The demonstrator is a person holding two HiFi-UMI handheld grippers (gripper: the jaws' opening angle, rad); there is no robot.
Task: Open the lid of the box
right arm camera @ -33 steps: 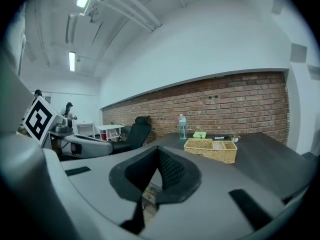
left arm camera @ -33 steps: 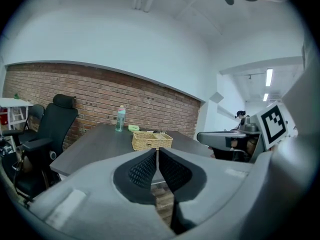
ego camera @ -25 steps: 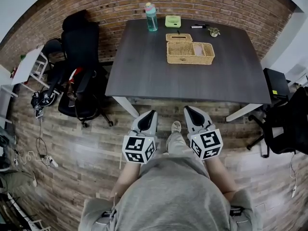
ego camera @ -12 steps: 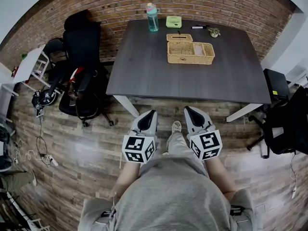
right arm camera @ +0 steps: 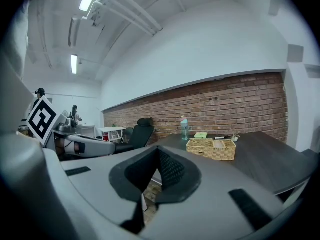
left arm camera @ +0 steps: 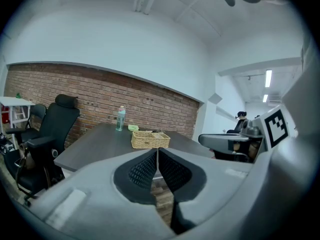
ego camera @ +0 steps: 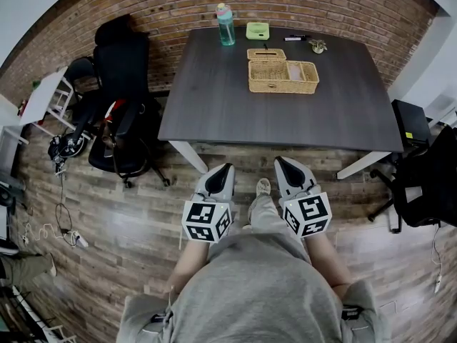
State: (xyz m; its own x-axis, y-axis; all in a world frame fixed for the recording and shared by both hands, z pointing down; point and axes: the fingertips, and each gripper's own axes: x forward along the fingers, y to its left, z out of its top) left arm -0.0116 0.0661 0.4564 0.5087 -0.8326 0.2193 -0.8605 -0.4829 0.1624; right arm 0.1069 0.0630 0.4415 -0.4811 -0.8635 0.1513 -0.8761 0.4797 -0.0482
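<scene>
One table, one wicker box, one smaller wicker piece, one bottle, one green tub, one pen, one small plant. Three black chairs: two left of the table, one right. Two grippers: left gripper, right gripper. One person.

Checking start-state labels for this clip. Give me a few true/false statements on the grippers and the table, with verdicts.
1. The left gripper and the right gripper are both shut with nothing between their jaws. True.
2. The wicker basket sits on the table. True.
3. The bottle lies on its side. False: it stands upright near the table's far edge.
4. The left gripper touches the wicker basket. False: both grippers are held over the floor, short of the table.
</scene>
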